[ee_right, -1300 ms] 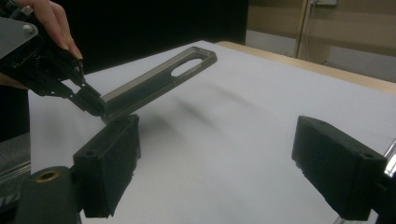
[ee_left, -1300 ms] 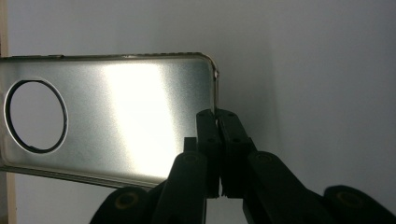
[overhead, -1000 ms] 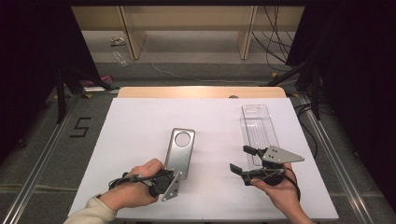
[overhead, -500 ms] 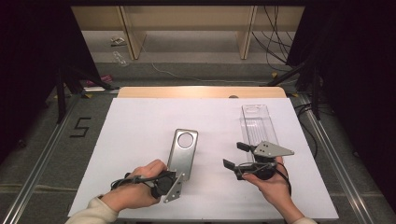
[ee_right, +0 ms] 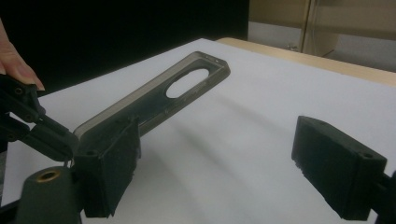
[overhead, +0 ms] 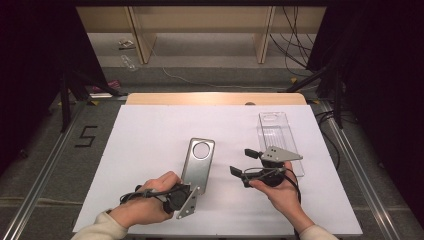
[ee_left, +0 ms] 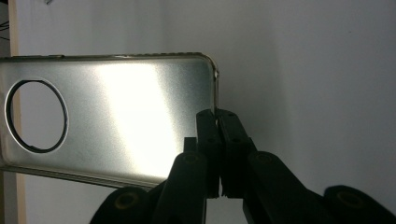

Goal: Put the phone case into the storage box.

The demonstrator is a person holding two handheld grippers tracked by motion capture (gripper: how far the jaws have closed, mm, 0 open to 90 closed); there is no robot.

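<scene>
A silver metal phone case point(overhead: 199, 160) with a round camera hole lies lengthwise on the white sheet point(overhead: 150, 130). My left gripper point(overhead: 191, 191) is shut on its near end. In the left gripper view the two black jaws point(ee_left: 217, 116) pinch the thin rim of the case point(ee_left: 116, 121) at its corner. My right gripper point(overhead: 243, 162) hovers just right of the case, jaws wide open with nothing between them. The right gripper view has the case point(ee_right: 154, 98) past its own jaws point(ee_right: 224, 163), its near end raised, and the left gripper point(ee_right: 46, 135) holding that end.
A clear plastic case point(overhead: 277, 135) lies flat on the sheet behind the right gripper, near the right edge. The table's wooden far edge point(overhead: 215, 98) runs along the back. Metal rails flank the table on both sides.
The right gripper has moved left, away from the clear plastic case and closer to the silver case, jaws still open. The left gripper and the silver case have stayed put.
</scene>
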